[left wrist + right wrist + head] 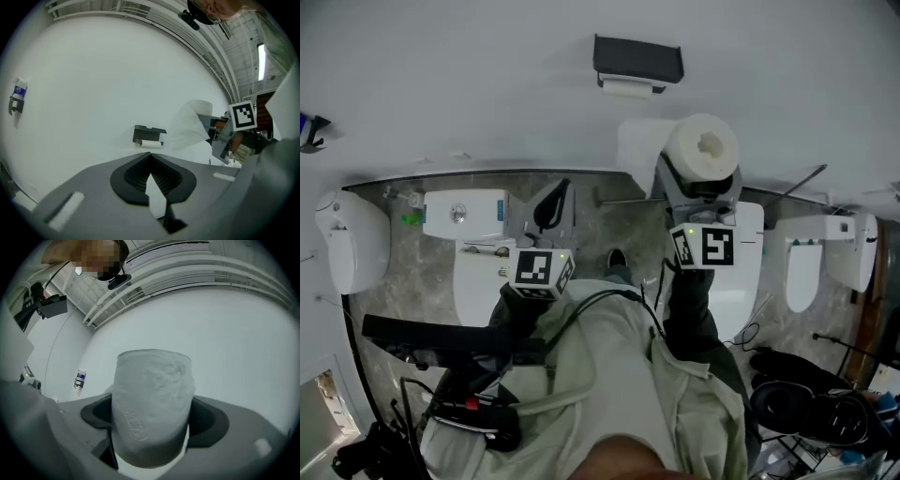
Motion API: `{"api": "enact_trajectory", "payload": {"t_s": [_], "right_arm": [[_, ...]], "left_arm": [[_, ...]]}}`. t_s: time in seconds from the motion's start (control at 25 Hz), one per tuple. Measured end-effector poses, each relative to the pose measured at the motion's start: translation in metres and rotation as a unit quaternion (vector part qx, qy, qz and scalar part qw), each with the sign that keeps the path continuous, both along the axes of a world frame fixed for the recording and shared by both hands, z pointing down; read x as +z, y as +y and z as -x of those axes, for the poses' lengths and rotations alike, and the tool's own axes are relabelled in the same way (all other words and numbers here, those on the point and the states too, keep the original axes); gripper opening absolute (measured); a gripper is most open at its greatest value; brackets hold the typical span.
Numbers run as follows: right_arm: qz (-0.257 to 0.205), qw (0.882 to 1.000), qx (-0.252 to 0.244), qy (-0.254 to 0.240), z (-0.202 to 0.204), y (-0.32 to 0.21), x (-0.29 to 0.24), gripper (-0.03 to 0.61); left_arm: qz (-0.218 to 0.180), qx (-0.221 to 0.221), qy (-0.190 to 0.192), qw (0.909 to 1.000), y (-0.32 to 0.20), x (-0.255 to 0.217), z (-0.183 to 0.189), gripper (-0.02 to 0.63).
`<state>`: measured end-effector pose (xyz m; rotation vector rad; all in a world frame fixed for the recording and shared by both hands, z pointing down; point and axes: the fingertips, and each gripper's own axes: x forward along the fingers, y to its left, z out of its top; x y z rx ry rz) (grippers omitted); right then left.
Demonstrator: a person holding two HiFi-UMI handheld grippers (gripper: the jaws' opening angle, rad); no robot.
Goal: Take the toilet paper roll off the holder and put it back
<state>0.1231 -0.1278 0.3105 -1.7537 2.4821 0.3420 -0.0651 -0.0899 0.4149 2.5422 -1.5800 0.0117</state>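
My right gripper [702, 190] is shut on a white toilet paper roll [703, 149], held upright in front of the white wall, below and right of the black wall holder [637, 60]. A loose sheet [639, 148] hangs off the roll's left side. A short white cylinder [626, 88] sits under the holder's black cover. In the right gripper view the roll [152, 404] fills the space between the jaws. My left gripper [551, 204] is lower and to the left, shut and empty. In the left gripper view its pads [140, 176] meet below the holder [149, 134], with the roll [194, 121] at right.
White toilets stand below the wall at left [469, 246] and right [748, 281], with more white fixtures at the far left [352, 239] and far right [820, 262]. A small blue-labelled item [309, 127] hangs on the wall at left. Black gear and cables [806, 403] lie near the person's legs.
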Motion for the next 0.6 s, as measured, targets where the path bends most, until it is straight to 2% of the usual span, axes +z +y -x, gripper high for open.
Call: {"api": "enact_trajectory", "payload": {"t_s": [0.16,0.32,0.48,0.6], "right_arm": [[-0.034,0.999,0.008,0.016,-0.002,-0.033,-0.035,0.446],[-0.054,0.998,0.010,0.012,-0.005,-0.077,-0.062,0.446],[-0.047,0.999,0.018,0.015,-0.002,-0.120,-0.078,0.446],[-0.038,0.999,0.019,0.034,0.006,-0.161,-0.074,0.446]], "left_arm": [[-0.004,-0.005,0.000,1.0000,0.005,-0.005,0.005,0.006],[-0.004,-0.015,-0.002,0.9999,0.005,-0.003,0.008,0.006],[-0.006,-0.028,-0.003,0.9996,0.007,-0.005,0.015,0.006],[-0.004,-0.045,-0.005,0.9990,-0.001,-0.004,0.023,0.006]]}}
